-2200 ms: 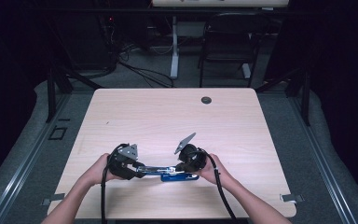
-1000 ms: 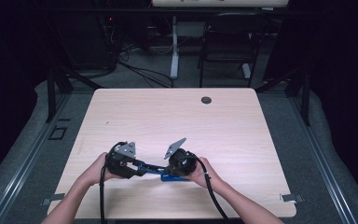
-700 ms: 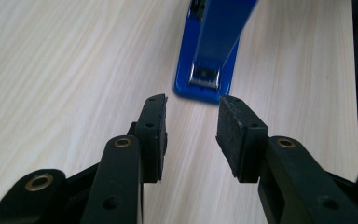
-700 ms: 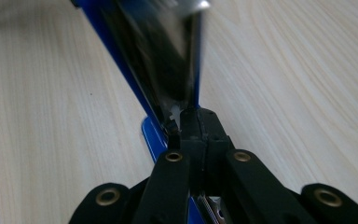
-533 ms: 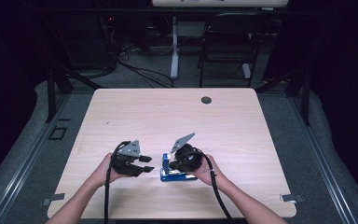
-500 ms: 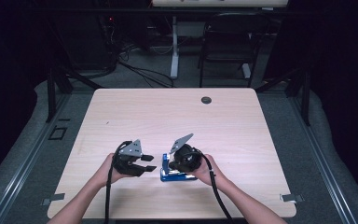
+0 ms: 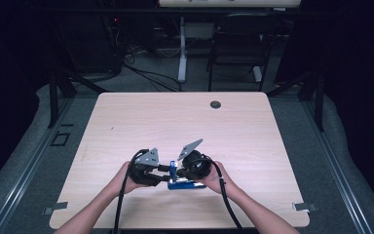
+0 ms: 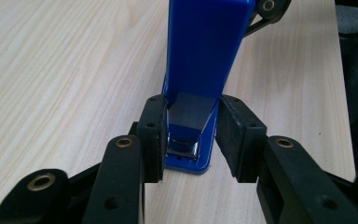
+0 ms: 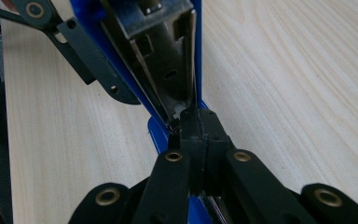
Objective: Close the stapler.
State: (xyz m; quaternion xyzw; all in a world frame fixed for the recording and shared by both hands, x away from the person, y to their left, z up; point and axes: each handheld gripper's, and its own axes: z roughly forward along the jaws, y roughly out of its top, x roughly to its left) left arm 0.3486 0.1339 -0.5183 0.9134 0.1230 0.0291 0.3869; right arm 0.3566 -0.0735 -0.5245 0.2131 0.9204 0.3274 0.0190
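1. One blue stapler (image 7: 182, 183) lay near the front edge of the table (image 7: 253, 146).
2. The left gripper (image 8: 189, 140) straddled its nose, jaws narrowly apart.
3. The right gripper (image 9: 199, 135) was clamped, apparently on its metal magazine edge.

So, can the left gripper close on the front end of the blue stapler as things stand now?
Probably yes. The left gripper is open, with its pads on either side of the blue stapler at its front end; nothing lies between them. The right gripper is shut at the far end, clear of it.
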